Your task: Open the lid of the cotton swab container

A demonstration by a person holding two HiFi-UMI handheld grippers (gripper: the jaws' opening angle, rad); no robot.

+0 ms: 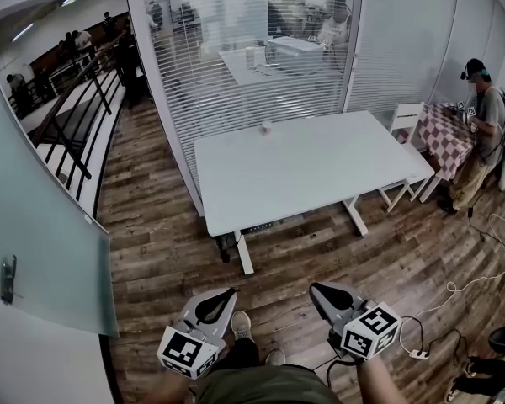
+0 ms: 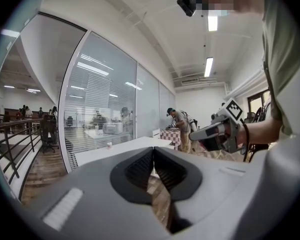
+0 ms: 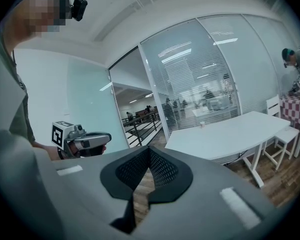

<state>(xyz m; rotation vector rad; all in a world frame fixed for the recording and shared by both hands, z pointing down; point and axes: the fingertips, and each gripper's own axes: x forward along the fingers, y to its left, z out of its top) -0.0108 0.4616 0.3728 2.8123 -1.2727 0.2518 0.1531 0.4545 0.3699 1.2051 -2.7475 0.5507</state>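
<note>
A small white cotton swab container (image 1: 267,127) stands near the far edge of a white table (image 1: 320,171); it shows tiny in the left gripper view (image 2: 109,145) and in the right gripper view (image 3: 201,124). My left gripper (image 1: 230,293) and right gripper (image 1: 315,289) hang low over the wooden floor, well short of the table. Both are shut with nothing between the jaws. Each gripper also appears in the other's view: the right gripper (image 2: 192,135), the left gripper (image 3: 109,135).
A glass wall with blinds (image 1: 261,49) runs behind the table. A person (image 1: 481,133) stands at the right by a checkered table (image 1: 444,133) and a white chair (image 1: 404,118). Cables and a power strip (image 1: 417,353) lie on the floor at the right. A railing (image 1: 67,116) borders the left.
</note>
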